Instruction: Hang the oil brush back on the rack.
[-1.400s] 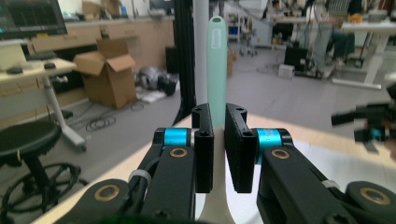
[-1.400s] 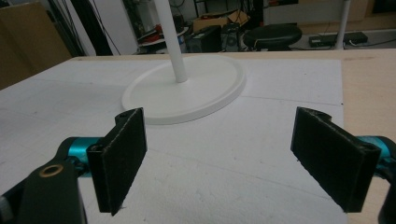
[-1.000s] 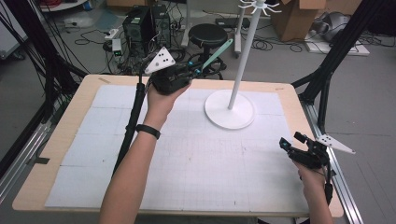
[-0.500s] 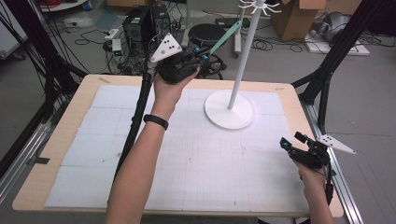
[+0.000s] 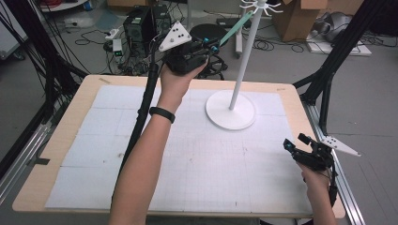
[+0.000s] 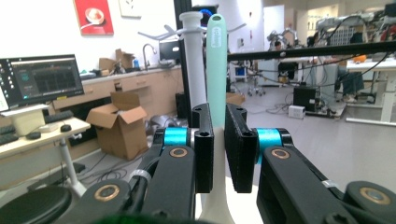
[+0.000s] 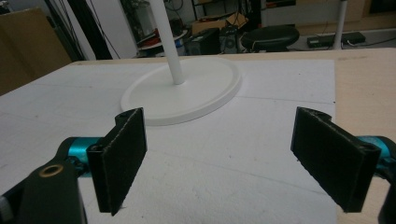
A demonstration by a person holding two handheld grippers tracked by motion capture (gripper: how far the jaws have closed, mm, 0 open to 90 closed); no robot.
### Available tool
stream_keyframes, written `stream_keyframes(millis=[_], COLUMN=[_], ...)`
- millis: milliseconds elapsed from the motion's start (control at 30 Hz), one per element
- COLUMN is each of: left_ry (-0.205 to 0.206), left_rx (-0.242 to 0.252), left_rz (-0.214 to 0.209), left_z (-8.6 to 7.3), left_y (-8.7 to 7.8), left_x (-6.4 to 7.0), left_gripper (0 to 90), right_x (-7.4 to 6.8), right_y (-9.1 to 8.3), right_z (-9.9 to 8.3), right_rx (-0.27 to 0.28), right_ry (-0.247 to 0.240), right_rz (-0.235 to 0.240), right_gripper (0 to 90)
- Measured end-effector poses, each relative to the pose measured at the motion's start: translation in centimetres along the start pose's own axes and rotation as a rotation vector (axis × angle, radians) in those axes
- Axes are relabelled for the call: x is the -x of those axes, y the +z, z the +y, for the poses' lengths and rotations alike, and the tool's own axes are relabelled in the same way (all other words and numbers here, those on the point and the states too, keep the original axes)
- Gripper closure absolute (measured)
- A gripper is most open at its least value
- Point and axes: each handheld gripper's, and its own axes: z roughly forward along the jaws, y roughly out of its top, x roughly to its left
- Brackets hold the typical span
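A white stand (image 5: pixel 242 61) with a round base (image 5: pixel 231 110) and hooks at its top (image 5: pixel 259 6) rises from the mat at the back of the table. My left gripper (image 5: pixel 213 47) is held high beyond the table's far edge, shut on a long mint-green handle (image 5: pixel 234 28) that slants up toward the hooks. In the left gripper view the green handle (image 6: pixel 216 65) stands between the jaws, just in front of the stand's pole (image 6: pixel 193 56). My right gripper (image 5: pixel 294 143) rests low at the table's right edge, open and empty; its view shows the base (image 7: pixel 187 93) ahead.
A white gridded mat (image 5: pixel 187 150) covers the wooden table (image 5: pixel 80 112). Black frame legs (image 5: pixel 328 75) stand at the right, with computers and cables (image 5: pixel 141 23) on the floor behind. The left gripper's cable (image 5: pixel 141 112) hangs down along the forearm.
My left gripper has risen and moved right with the green handle, bringing its tip up near the hooks at the stand's top. The right gripper has stayed put.
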Motion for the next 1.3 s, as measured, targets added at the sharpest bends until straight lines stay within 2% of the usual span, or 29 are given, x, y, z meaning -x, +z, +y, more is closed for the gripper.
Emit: stream_keyframes(millis=[200,533,900,1300], left_ry=[0.002,0.026,0.036,0.036], left_rx=[0.006,0.014,-0.010,-0.065], left_rz=[0.001,-0.006,0.029,0.062], left_z=[0.1,0.2,-0.1,-0.5], left_y=[0.3,0.7,1.0,2.0], left_x=[-0.2,0.4,0.1,-0.5], left_gripper=[82.5,82.5,82.5,82.2], right_x=[0.1,0.1,0.1,0.1], right_y=[-0.1,0.0,0.0,-0.1], right_z=[0.0,-0.1,0.0,0.0], right_rx=[0.004,0.001,0.003,0.004], right_ry=[0.004,-0.002,-0.001,0.002], right_rz=[0.001,-0.001,0.000,0.000], right_gripper=[17.4,17.4,17.4,17.4])
